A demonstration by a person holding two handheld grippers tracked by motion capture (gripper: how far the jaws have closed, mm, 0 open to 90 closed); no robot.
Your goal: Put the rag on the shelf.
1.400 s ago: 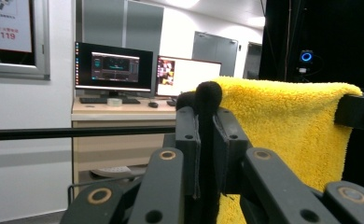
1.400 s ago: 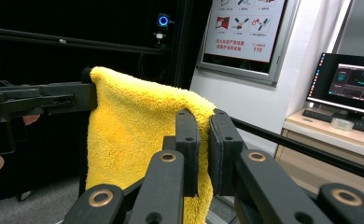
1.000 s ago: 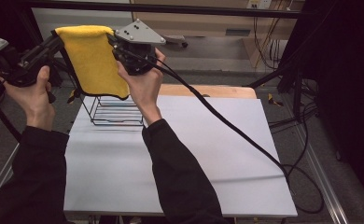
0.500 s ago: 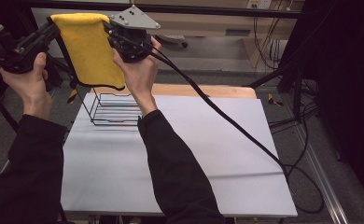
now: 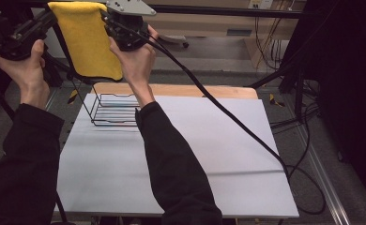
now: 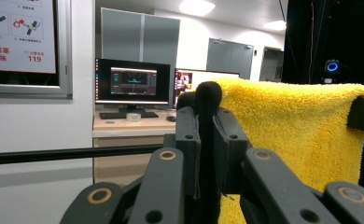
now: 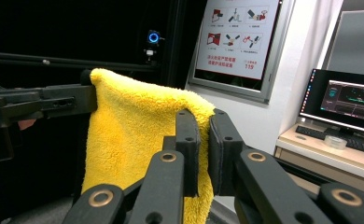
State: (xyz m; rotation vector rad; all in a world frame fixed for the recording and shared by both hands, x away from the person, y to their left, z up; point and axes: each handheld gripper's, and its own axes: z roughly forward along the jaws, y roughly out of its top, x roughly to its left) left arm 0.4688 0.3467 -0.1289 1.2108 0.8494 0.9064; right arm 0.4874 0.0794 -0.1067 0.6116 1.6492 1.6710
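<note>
So in the high view, starting at the bottom of the frame, you've got 2 black sleeves coming up over the white surface [image 5: 181, 154], which is bare apart from a black wire rack [image 5: 113, 108] sitting left of center, near the far edge. Higher up, toward the upper left of the frame, both hands are raised well above the rack with a yellow towel [image 5: 89, 40] stretched between them. The left tongs [image 5: 47, 19] pinch 1 top corner and the right tongs [image 5: 107, 18] pinch the other, so the towel hangs flat like a little curtain, its bottom edge apart from the rack and above it. In the left gripper view the jaws are pressed nearly together with the fluffy yellow edge [image 6: 283, 126] clamped in them, and it's the same story in the right gripper view, jaws narrow on a fold of towel [image 7: 138, 135]. My read is this is the hold-it-spread step, with draping over the rack as the likely goal. The next move would need both hands to come down together, keeping the top edge taut and level so it lands across the wires. The towel looks thick, plush and floppy, with a rounded lower edge.
</note>
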